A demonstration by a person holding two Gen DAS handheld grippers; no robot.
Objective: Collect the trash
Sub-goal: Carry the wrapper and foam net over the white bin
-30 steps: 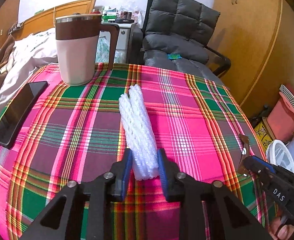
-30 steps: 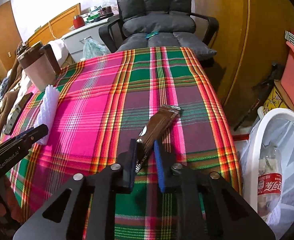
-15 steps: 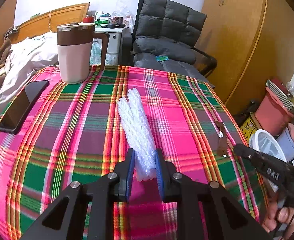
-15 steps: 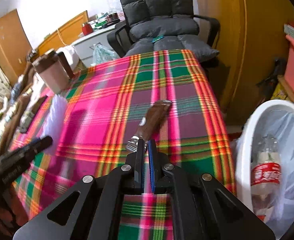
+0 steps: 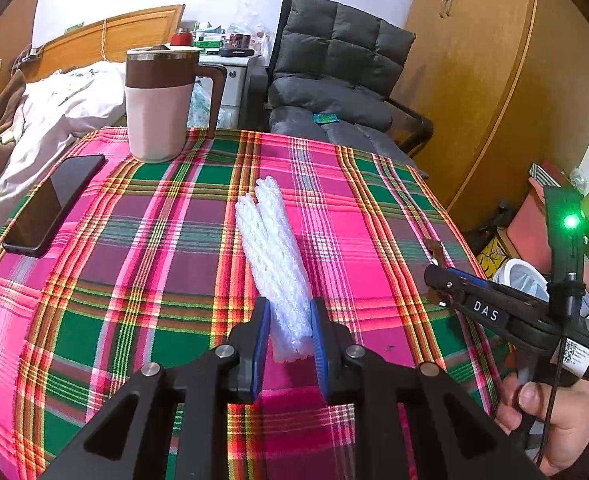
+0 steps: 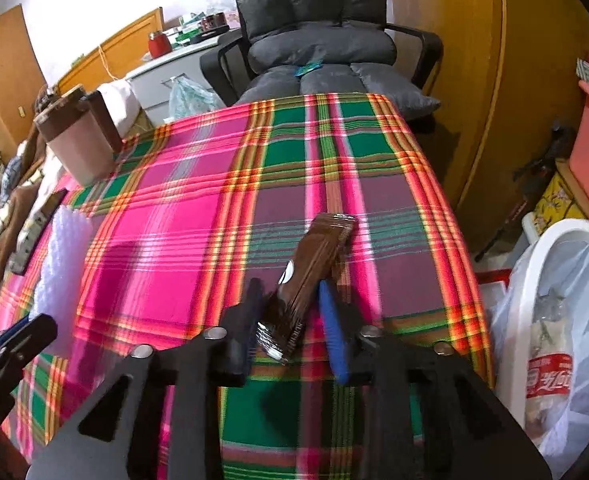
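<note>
I can read "DAS" in white letters on the right gripper [image 5: 440,280]; the bottle's [image 6: 547,354] red label print is illegible.

Both grippers: black angular frames with triangular cut-outs, silver round screws, blue pads on the fingers [image 5: 263,334]. Right gripper [image 5: 434,276] bears white "DAS" lettering; behind the lettering, a QR label, thin black cable, green lamp.

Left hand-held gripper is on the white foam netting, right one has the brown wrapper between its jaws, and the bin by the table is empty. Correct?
Not quite: the right wrist view shows the white bin holds a plastic bottle with a red label. The rest stands.
</note>
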